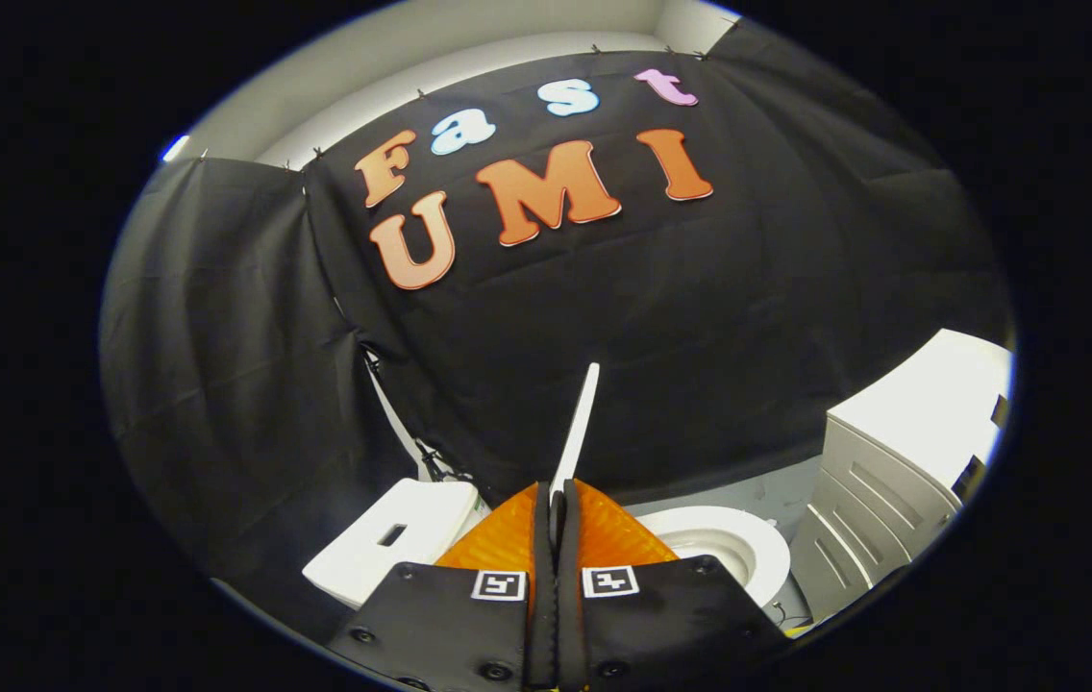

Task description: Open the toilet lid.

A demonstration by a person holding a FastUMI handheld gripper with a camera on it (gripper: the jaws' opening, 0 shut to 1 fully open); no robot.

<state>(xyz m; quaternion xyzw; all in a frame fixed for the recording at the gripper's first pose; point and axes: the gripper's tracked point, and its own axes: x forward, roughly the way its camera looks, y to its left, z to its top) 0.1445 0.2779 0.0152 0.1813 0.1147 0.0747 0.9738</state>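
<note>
The white toilet lid [579, 423] is raised and stands nearly upright. I see it edge-on as a thin blade rising from between my fingers. My gripper [556, 502] is shut on the lid's edge, with both orange fingers [504, 538] pressed against it. To the right of the fingers, the toilet's white seat ring and bowl [731, 550] lie uncovered. To the left of the fingers is a white block with a dark slot, apparently the tank top [390, 546].
A white cabinet [902, 461] with panelled fronts stands just right of the toilet. Black cloth hangs behind and to the left. A strip of grey floor [757, 495] shows between the toilet and the cloth.
</note>
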